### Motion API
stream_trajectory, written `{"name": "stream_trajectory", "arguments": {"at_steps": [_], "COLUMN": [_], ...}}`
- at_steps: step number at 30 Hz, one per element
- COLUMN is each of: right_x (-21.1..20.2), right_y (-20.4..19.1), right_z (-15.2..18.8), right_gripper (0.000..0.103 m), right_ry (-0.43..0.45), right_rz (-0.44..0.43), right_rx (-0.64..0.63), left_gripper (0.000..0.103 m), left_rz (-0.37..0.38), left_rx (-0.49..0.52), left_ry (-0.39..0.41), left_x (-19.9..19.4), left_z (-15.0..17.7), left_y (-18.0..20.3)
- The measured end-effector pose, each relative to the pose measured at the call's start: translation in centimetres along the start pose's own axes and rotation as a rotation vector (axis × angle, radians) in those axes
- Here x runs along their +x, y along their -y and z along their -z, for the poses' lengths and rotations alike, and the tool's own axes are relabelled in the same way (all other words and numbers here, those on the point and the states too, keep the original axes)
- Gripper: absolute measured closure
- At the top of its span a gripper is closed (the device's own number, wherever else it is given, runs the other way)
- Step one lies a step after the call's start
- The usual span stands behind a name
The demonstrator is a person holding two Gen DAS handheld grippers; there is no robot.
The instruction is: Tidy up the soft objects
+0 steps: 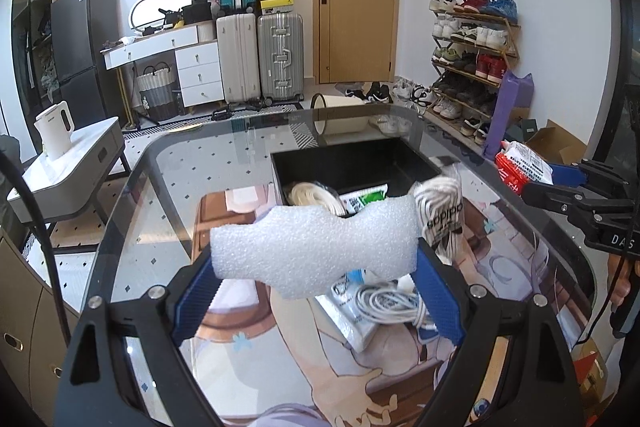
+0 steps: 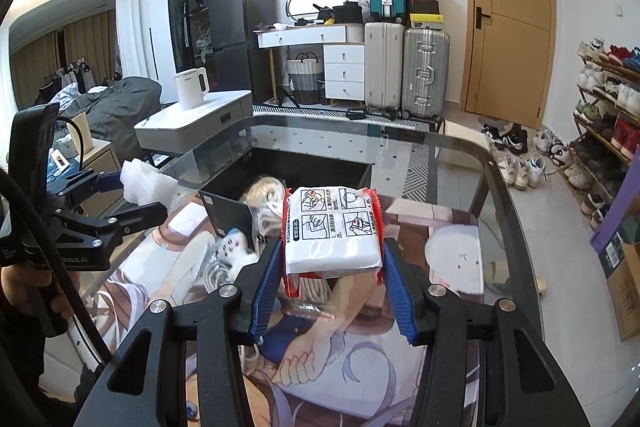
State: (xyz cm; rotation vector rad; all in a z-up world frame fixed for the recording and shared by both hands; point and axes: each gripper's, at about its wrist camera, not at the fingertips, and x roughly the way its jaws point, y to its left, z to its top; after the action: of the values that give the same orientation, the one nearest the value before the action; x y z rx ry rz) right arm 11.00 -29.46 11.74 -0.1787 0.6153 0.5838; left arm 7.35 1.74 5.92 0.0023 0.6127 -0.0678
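Your way to the bin (image 1: pixel 356 163) is open from above: its far half is bare, while the near corner holds a rope coil (image 1: pixel 308 193) and a packet (image 1: pixel 366 199). Laces (image 1: pixel 440 215) stand at its right wall. A bagged cable (image 1: pixel 384 303) lies on the desk (image 1: pixel 224 163) below your left fingers (image 1: pixel 438 297). The desk's far-left glass is free.

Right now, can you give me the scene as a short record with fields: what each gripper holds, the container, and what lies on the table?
left gripper: shut on white foam piece, held above the table
right gripper: shut on tissue pack, red and white wrapper
black bin: on glass table, already holds white rope coil
left on table: cable bundle, shoelace bundle beside the bin
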Motion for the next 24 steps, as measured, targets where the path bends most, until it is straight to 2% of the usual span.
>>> {"name": "stream_trajectory", "arguments": {"at_steps": [24], "right_x": [1.5], "right_y": [-0.9], "right_z": [-4.3], "right_gripper": [0.053], "right_ry": [0.017], "right_rz": [-0.035], "right_rx": [-0.062], "left_gripper": [0.013], "left_rz": [-0.012], "left_rx": [0.004], "left_ry": [0.058], "left_x": [0.8], "left_z": [-4.2], "left_y": [-1.1]}}
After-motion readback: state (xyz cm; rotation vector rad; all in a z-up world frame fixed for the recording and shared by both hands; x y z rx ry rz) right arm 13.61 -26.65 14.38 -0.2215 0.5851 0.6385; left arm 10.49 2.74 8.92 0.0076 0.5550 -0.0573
